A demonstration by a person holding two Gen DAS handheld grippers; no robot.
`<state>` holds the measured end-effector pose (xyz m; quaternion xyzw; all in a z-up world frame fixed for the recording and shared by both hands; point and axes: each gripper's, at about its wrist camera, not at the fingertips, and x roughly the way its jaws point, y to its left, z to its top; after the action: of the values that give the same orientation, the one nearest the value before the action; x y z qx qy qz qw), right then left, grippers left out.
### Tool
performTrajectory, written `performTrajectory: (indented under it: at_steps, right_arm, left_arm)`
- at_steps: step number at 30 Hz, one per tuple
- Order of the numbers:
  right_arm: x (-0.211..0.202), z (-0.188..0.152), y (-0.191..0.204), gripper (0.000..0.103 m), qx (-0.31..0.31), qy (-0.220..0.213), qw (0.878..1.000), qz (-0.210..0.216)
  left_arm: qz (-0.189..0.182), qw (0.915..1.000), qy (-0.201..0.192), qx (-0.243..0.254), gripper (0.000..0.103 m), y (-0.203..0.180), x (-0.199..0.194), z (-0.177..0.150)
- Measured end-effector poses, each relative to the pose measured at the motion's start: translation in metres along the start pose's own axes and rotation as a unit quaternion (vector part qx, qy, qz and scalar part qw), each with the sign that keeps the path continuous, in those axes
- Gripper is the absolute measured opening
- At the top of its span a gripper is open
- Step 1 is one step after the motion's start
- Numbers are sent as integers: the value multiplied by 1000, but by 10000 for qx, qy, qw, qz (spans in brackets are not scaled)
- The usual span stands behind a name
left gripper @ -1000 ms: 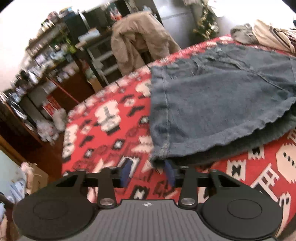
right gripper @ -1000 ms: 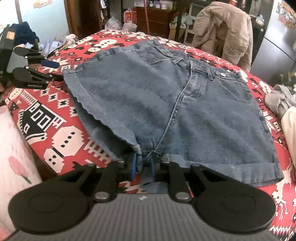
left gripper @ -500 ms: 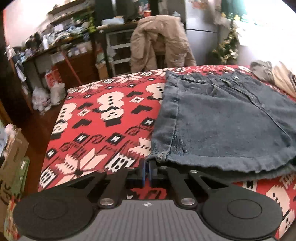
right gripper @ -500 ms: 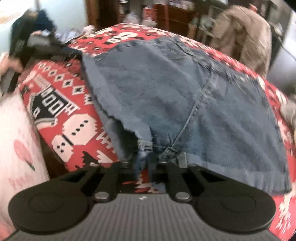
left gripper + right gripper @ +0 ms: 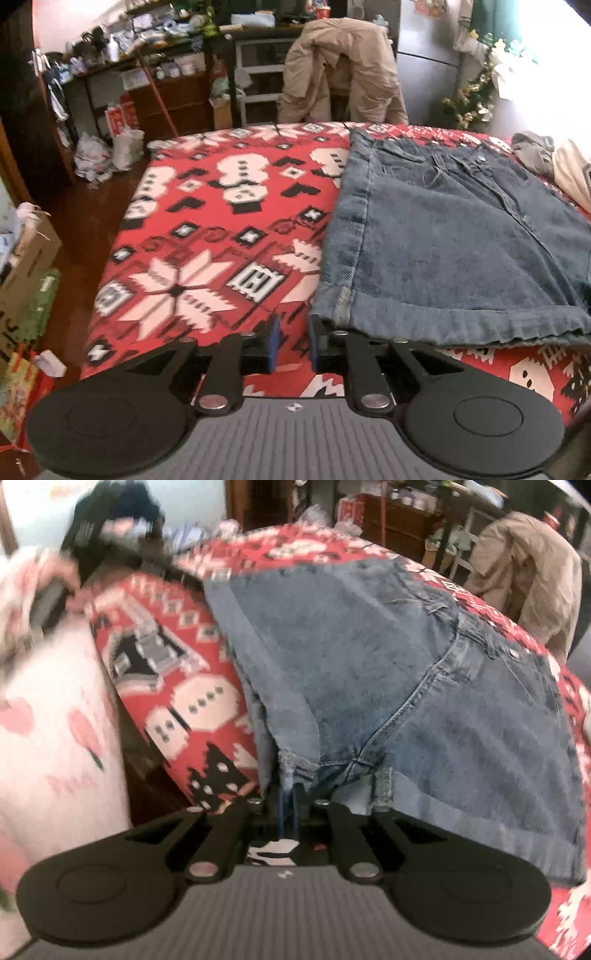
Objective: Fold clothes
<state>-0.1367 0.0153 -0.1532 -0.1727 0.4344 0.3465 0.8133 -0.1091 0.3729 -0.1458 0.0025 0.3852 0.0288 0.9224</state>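
Blue denim shorts [image 5: 443, 240] lie flat on the red patterned bedspread [image 5: 221, 221], waistband away from me. My left gripper [image 5: 291, 347] hovers at the near left corner of the leg hem. Its jaws are opening with only bedspread between them, and the hem corner lies just right of the right finger. In the right wrist view my right gripper [image 5: 289, 808] pinches the crotch seam of the shorts [image 5: 406, 664]. Its narrow jaws are easing open while the denim still sits between the pads. The left gripper [image 5: 110, 542] shows as a dark blur at the far corner.
A tan jacket [image 5: 343, 70] hangs over a chair behind the bed. Grey and cream clothes [image 5: 535, 151] are piled at the far right. Cardboard boxes [image 5: 26, 258] and plastic bags [image 5: 107, 151] stand on the floor at left. A white-and-pink garment [image 5: 55, 720] fills the right view's left side.
The left gripper shut beside the hem corner, then opened again and rolled level, the corner outside its jaws. The right gripper closed on the crotch seam; the denim there has bunched up.
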Motion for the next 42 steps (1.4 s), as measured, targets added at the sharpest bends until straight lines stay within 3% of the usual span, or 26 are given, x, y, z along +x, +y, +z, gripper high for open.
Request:
performTrajectory:
  at_steps: [3,7,10,13,15,21,27,30,31,32,33,34,36,38,42]
  right_arm:
    - [-21,-1,-15,18,382,-224,9989,180]
    - [-42,-12,-37,18,861,-326,9952,345]
    - [-48,-25,-57,21,1327,-338,9894,480]
    - [-47,-35,-73,27,1747,-454,9813,664]
    - [-43,-41,-84,30,2051,-560,9741,776]
    - [-27,-53,-107,31,2892,-677,9464,1265]
    - [-17,-56,-113,31,3040,-691,9414,1289]
    - [-10,-55,-116,23,3193,-633,9370,1269]
    - [-7,-55,-117,23,3240,-621,9356,1255]
    - [-5,-55,-118,22,3275,-616,9346,1248]
    - [-4,-53,-118,14,3263,-619,9351,1233]
    - [-4,-51,-116,9,3201,-629,9375,1210]
    - [-7,-46,-111,6,2969,-677,9457,1134]
    - [-19,-36,-96,6,2331,-791,9641,1001]
    - [-17,-29,-74,6,1595,-511,9824,825]
  left_arm:
    - [-229,9995,-117,-208,21,-8,-23,5]
    - [-1096,9929,-231,-399,21,-47,-52,11]
    - [-1906,9801,-110,-536,28,-86,-57,11]
    - [-2677,9613,89,-638,37,-127,-52,9]
    - [-2902,9547,253,-611,38,-149,-42,7]
    - [-2812,9538,786,-715,38,-177,-17,0]
    - [-2824,9475,953,-1160,38,-181,3,-8]
    - [-2766,9466,1012,-1309,38,-184,16,-11]
    - [-2710,9487,1006,-1280,32,-186,19,-12]
    - [-2662,9507,972,-1257,13,-187,21,-12]
    - [-2615,9529,909,-1238,6,-188,21,-12]
    - [-2558,9566,733,-1187,5,-190,17,-11]
    - [-2483,9656,127,-757,5,-198,-5,-8]
    - [-2381,9709,-251,-59,5,-213,-23,-8]
    - [-2439,9691,113,362,5,-226,-12,-28]
